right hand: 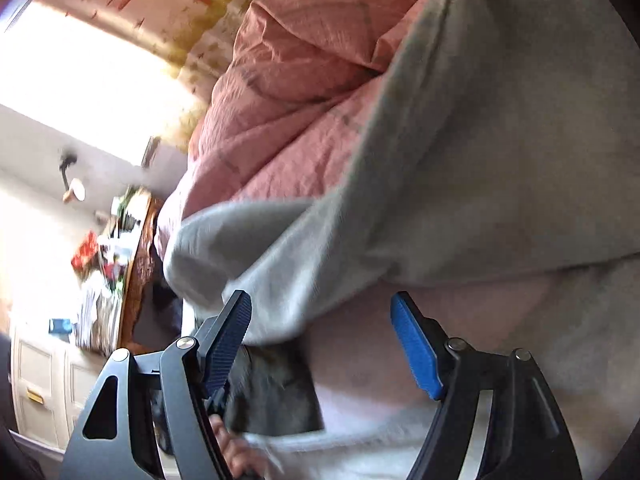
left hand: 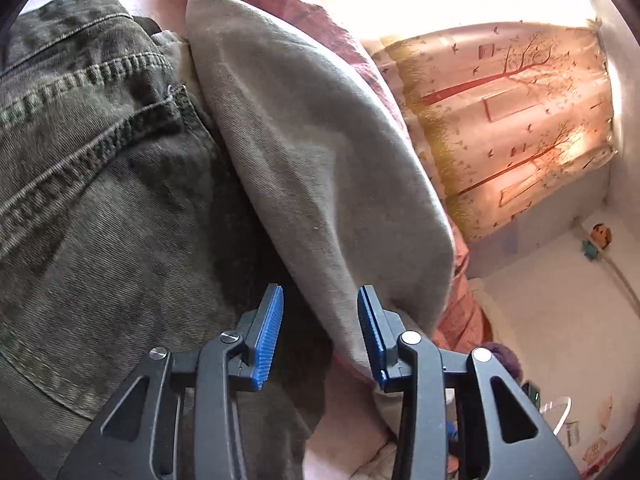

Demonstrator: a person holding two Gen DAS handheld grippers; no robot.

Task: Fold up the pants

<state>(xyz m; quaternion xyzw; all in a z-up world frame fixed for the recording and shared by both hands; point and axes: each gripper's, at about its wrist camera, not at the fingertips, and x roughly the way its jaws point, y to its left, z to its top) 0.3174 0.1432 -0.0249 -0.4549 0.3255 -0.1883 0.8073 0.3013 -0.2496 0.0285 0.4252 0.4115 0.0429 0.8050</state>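
- The pants (left hand: 100, 184) are lying across the bed (right hand: 460, 320), one leg (left hand: 320, 168) doubling over.
- Left tongs (left hand: 320, 332) are standing part open around its fold, not pinching.
- Right tongs (right hand: 320, 340) are gaping empty; regripping seems next.

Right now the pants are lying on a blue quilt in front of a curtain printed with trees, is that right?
Not quite: the quilt is pink, not blue, as the right wrist view shows. The rest holds: the pants lie on it, and the curtain behind is printed with trees, seen in the left wrist view.
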